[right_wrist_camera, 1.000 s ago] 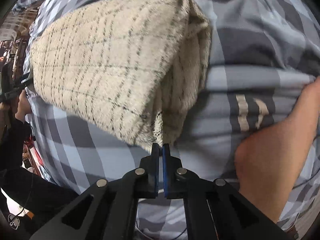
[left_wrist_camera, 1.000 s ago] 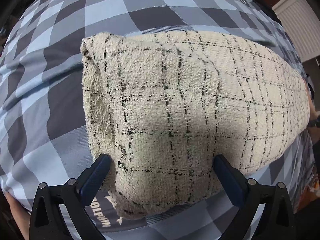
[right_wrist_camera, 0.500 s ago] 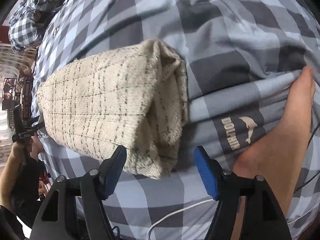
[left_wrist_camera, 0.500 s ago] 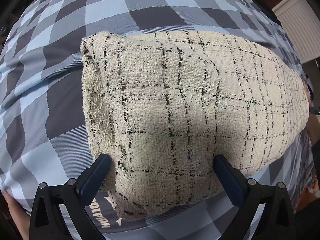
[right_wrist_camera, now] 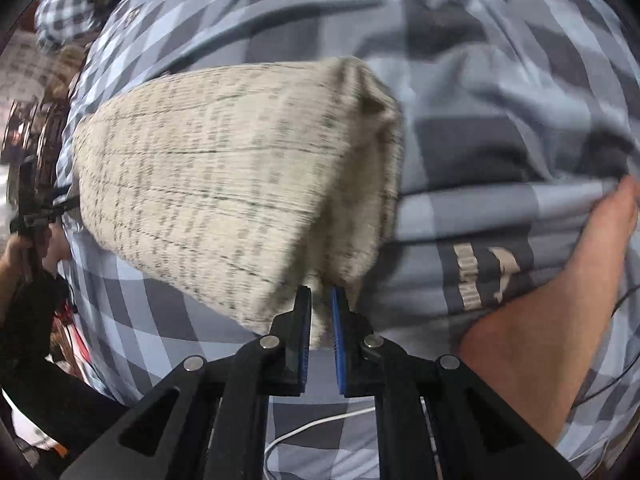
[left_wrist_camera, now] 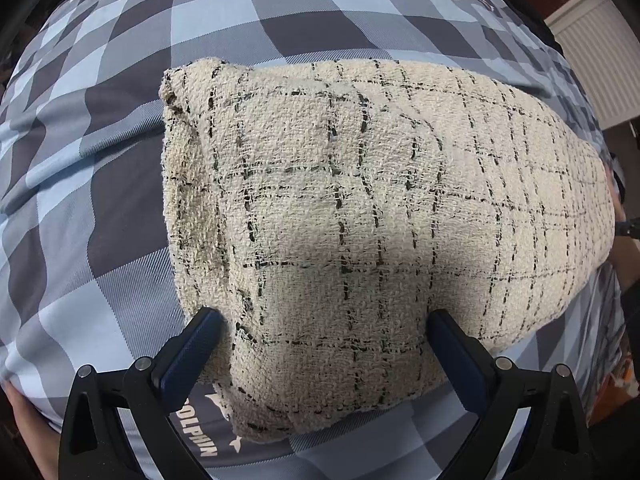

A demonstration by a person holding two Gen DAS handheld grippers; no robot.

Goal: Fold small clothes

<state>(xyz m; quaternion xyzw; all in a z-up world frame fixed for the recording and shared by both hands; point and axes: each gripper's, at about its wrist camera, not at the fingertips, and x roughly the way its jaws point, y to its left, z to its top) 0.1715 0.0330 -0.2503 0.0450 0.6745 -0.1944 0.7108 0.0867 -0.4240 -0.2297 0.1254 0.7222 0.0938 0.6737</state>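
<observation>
A cream tweed garment [left_wrist_camera: 360, 220] with thin black check lines lies folded on a blue-and-grey checked bedsheet [left_wrist_camera: 100, 160]. My left gripper [left_wrist_camera: 324, 344] is open, its two blue fingers straddling the near edge of the garment. In the right wrist view the same garment [right_wrist_camera: 240, 168] is blurred by motion. My right gripper [right_wrist_camera: 320, 312] is shut on the garment's near corner, with cloth pinched between the pads.
A person's bare leg and foot [right_wrist_camera: 560, 300] rest on the sheet at the right. A white cable [right_wrist_camera: 316, 428] lies near the bed's front edge. Checked clothes [right_wrist_camera: 64, 16] are piled at the far left. The other gripper [right_wrist_camera: 32, 216] shows at the left edge.
My right gripper was shut on the corner, opened half a second ago, and has now shut on the garment's corner again. The left gripper and the garment's left end have stayed still.
</observation>
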